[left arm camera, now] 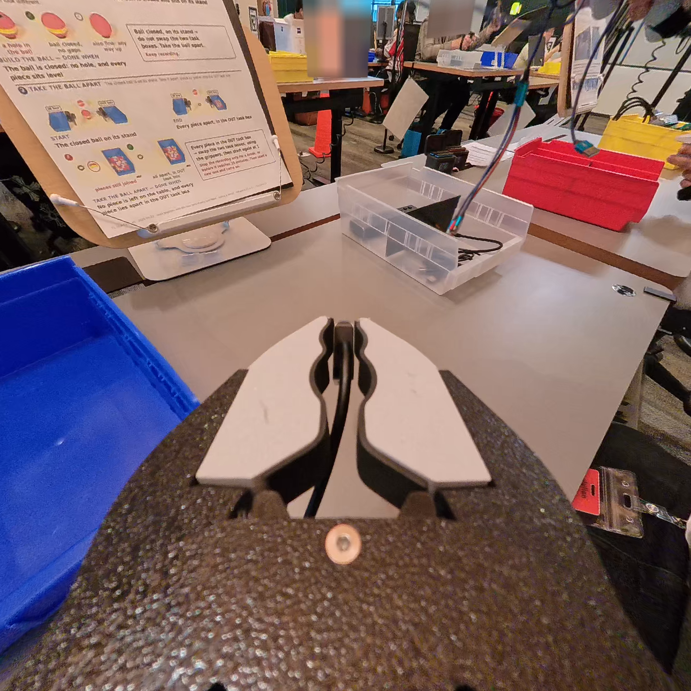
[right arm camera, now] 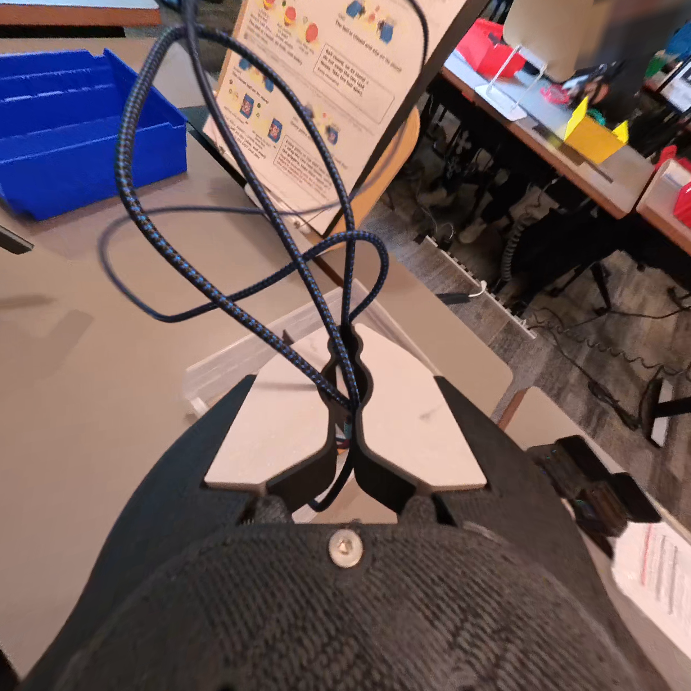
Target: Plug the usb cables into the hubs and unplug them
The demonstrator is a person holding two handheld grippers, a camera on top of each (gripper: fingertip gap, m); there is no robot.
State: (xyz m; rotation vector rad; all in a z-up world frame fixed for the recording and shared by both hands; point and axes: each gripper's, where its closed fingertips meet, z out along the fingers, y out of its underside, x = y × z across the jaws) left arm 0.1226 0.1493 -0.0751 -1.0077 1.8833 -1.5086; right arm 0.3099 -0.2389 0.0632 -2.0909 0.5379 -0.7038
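Left gripper (left arm camera: 343, 325): jaws nearly together, pinching a black plug (left arm camera: 343, 331) at the fingertips; its black cord (left arm camera: 338, 422) runs back between the fingers toward the camera.

Right gripper (right arm camera: 349, 336): jaws closed narrow on a bundle of blue-and-black braided cables (right arm camera: 209, 278) that loop upward and out toward 11 o'clock (the view is motion-blurred, so how many strands are gripped is hard to tell).

Cables seen from the left view: braided cables (left arm camera: 482, 175) hang from 1 o'clock down into the clear tray, one blue plug (left arm camera: 586, 149) dangling free over the red bin.

Clear tray (left arm camera: 396, 239): a see-through divided bin on the table at 1 o'clock from the left gripper; inside sit a dark angular piece (left arm camera: 435, 213), probably a hub, and a thin black cord (left arm camera: 482, 246).

Table (left arm camera: 486, 355): grey-brown top, bare directly under the left gripper.

Blue bin (left arm camera: 74, 392): at 9 o'clock in the left view, just beside the gripper body; in the right view it sits at 10 o'clock.

Red bin (left arm camera: 579, 190): at 2 o'clock on the neighbouring table, well apart from the left gripper.

Instruction board (left arm camera: 142, 112): printed sheet on a tilted stand at 11 o'clock in the left view, at 12 o'clock behind the cable loops in the right view.
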